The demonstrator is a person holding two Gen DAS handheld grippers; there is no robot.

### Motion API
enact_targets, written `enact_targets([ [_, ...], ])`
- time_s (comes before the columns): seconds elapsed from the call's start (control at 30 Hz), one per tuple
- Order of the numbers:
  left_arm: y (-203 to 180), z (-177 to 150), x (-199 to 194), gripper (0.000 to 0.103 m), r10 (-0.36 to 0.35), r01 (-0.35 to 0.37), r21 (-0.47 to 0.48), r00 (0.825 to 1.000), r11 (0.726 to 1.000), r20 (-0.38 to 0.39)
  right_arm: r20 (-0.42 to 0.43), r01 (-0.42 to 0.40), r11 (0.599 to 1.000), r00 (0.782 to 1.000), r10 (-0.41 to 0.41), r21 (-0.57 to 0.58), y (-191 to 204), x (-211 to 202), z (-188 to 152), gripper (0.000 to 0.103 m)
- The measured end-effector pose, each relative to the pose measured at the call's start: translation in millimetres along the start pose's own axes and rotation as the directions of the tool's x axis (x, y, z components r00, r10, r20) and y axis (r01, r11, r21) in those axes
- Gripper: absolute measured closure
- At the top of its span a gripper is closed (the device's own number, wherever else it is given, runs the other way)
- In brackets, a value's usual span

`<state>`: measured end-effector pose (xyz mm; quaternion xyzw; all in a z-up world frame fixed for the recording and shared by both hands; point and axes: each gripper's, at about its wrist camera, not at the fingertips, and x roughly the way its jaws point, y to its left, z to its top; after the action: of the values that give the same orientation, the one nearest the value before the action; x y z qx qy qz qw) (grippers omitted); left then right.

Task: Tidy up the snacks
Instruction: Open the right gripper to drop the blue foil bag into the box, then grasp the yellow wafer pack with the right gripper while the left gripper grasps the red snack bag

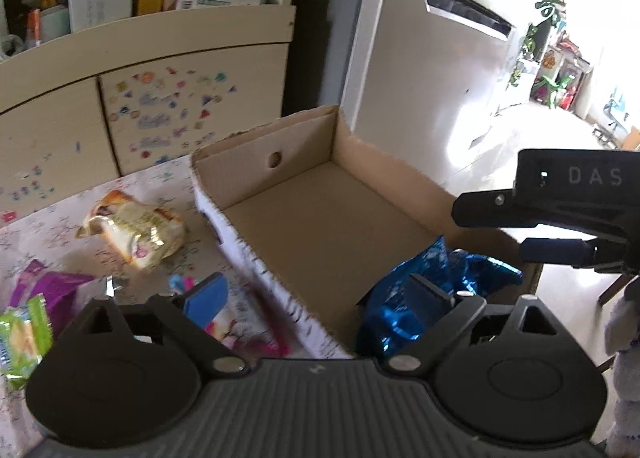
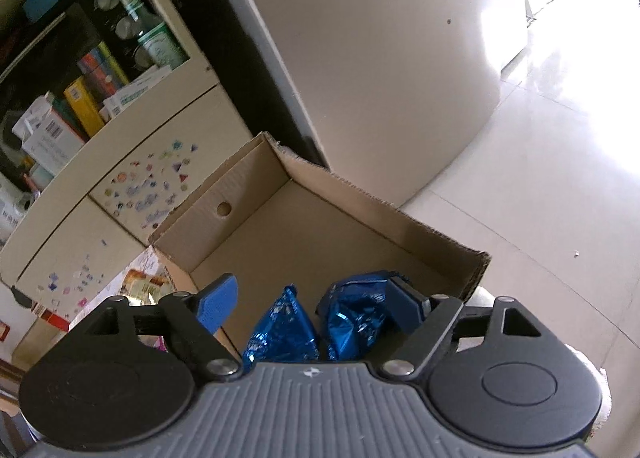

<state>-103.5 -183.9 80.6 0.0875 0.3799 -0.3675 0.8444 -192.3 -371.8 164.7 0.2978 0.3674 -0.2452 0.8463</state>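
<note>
An open cardboard box [image 1: 320,217] [image 2: 304,234] sits on the table's right end. Two blue foil snack bags [image 2: 284,326] [image 2: 356,314] lie in its near corner; the left wrist view shows them as one blue heap [image 1: 400,322]. My right gripper [image 2: 312,298] hangs open over them, with its right finger [image 2: 404,306] beside the right-hand bag. It also shows from the side in the left wrist view [image 1: 504,230]. My left gripper [image 1: 316,294] is open and straddles the box's left wall, holding nothing. A gold snack bag [image 1: 136,234] lies on the table left of the box.
On the flowered tablecloth [image 1: 60,225] lie a purple pack [image 1: 48,290], a green pack [image 1: 20,338] and a pink pack [image 1: 248,334]. A stickered cabinet [image 1: 160,109] stands behind the table. A fridge [image 2: 380,57] stands behind the box, with tiled floor [image 2: 540,177] to its right.
</note>
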Motion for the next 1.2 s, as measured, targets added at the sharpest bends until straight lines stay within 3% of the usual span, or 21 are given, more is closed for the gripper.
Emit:
enact_targets([
  [0.67, 60.9, -27.1, -40.3, 0.006, 0.138, -0.144, -0.083, 0.988, 0.986, -0.076, -0.073, -0.13, 0.967, 0.991, 0.116, -0.22, 44.9, 7.5, -26.3, 0.015],
  [1.2, 97.3, -47.9, -56.4, 0.005, 0.187, -0.199, -0.105, 0.976, 0.974, -0.112, -0.136, -0.265, 0.84, 0.964, 0.227, -0.473, 77.9, 2.8, -55.1, 0.015],
])
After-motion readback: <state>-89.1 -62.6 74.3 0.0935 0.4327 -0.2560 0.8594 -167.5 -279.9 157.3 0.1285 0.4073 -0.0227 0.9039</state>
